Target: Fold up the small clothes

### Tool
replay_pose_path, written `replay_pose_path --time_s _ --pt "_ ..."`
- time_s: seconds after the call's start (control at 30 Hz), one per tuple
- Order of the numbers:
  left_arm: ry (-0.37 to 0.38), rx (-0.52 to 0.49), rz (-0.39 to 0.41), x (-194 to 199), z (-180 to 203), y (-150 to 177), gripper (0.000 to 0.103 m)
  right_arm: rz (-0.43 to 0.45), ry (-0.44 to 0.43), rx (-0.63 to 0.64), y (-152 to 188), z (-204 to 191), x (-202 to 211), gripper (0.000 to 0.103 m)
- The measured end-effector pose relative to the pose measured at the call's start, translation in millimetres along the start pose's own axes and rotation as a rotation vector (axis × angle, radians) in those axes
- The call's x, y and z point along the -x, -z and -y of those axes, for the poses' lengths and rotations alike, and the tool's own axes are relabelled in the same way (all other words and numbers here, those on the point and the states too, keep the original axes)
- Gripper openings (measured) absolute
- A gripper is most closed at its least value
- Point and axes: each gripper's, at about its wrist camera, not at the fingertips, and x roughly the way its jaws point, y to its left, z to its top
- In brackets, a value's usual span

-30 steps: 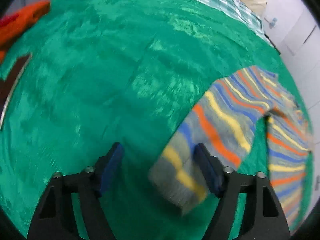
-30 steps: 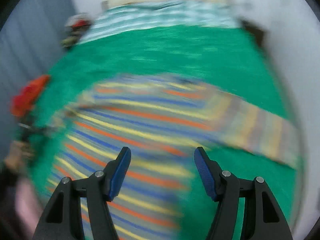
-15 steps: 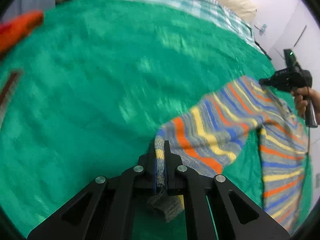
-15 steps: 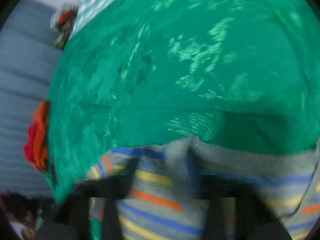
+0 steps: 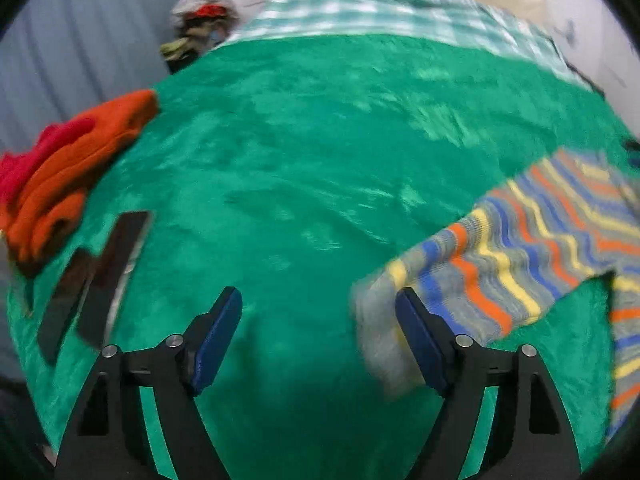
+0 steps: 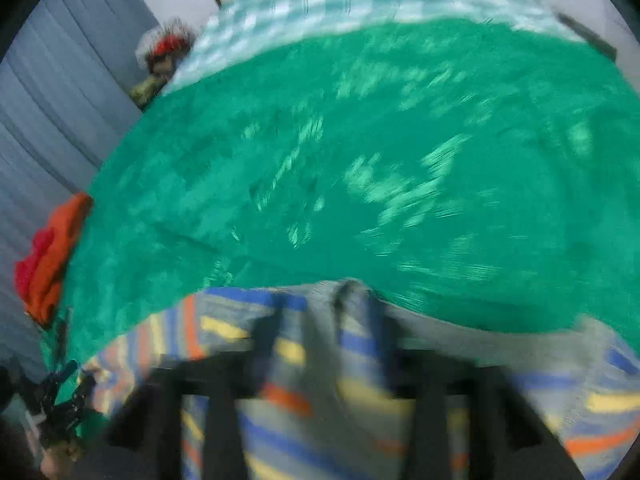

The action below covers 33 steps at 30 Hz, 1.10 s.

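A small striped sweater [image 5: 540, 240], grey with blue, orange and yellow bands, lies on the green blanket [image 5: 320, 160]. In the left wrist view its sleeve reaches toward me, the grey cuff beside the right finger. My left gripper [image 5: 320, 328] is open and empty above the blanket. In the right wrist view the sweater [image 6: 320, 360] fills the bottom, its grey hem bunched between the blurred fingers. My right gripper [image 6: 324, 336] is blurred; its fingers sit apart with cloth between them, and I cannot tell if they clamp it.
Folded orange and red clothes [image 5: 68, 168] lie at the blanket's left edge. Two dark flat objects [image 5: 100, 276] lie below them. A checked sheet [image 5: 400, 16] and pillow are at the far end. A pile of things [image 5: 200, 28] stands by the curtain.
My left gripper, shut on the sleeve cuff half a second ago, has opened and let it drop to the blanket. The right gripper stays at the sweater's hem.
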Motion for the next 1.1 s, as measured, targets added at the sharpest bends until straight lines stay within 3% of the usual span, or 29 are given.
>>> replay_pose_path --time_s 0.1,0.2,0.27,0.37,0.4,0.43,0.5,0.53,0.6,0.7,0.77,0.83,0.9,0.93,0.97,1.0,1.07,1.1 --pt "0.067 0.034 0.038 40 1 10 0.079 0.061 0.012 -0.011 26 33 76 0.065" --pt "0.241 -0.036 0.049 86 47 36 0.077 -0.024 0.168 0.055 80 66 131 0.065" --pt "0.362 -0.114 0.035 109 85 59 0.074 -0.119 0.209 0.075 130 77 157 0.065" --pt "0.498 -0.277 -0.005 142 152 112 0.064 -0.226 0.152 0.138 237 60 205 0.062" --pt "0.537 -0.342 -0.048 147 174 135 0.054 -0.237 0.145 0.141 261 53 212 0.061" --pt "0.550 -0.397 -0.110 148 191 157 0.033 -0.245 0.131 0.132 291 46 222 0.060" --pt "0.546 -0.450 -0.244 138 204 192 0.005 -0.265 0.126 0.101 339 43 231 0.055" --pt "0.517 -0.467 -0.274 136 204 209 0.004 -0.292 0.136 0.086 361 46 231 0.053" --pt "0.465 -0.510 -0.255 147 201 227 0.002 -0.358 0.203 0.044 410 54 231 0.041" --pt "0.416 -0.510 -0.264 158 198 229 0.002 -0.358 0.241 0.004 446 60 248 0.036" --pt "0.382 -0.492 -0.234 168 197 223 0.004 -0.348 0.274 -0.005 447 55 263 0.034" --pt "0.387 -0.439 -0.179 185 195 211 0.017 -0.278 0.284 0.002 440 45 281 0.034" --pt "0.382 -0.403 -0.131 198 196 200 0.069 -0.229 0.262 0.009 434 36 296 0.036" --pt "0.368 -0.383 -0.097 205 197 195 0.084 -0.203 0.272 0.014 428 34 300 0.037" --pt "0.361 -0.364 -0.067 210 197 188 0.087 -0.181 0.299 0.024 423 31 303 0.042" --pt "0.362 -0.351 -0.050 215 199 184 0.089 -0.172 0.327 0.030 421 30 306 0.055" --pt "0.355 -0.329 -0.033 221 194 175 0.090 -0.129 0.410 0.028 409 28 309 0.067" --pt "0.346 -0.320 -0.022 224 197 172 0.091 -0.096 0.431 0.020 402 22 310 0.068"
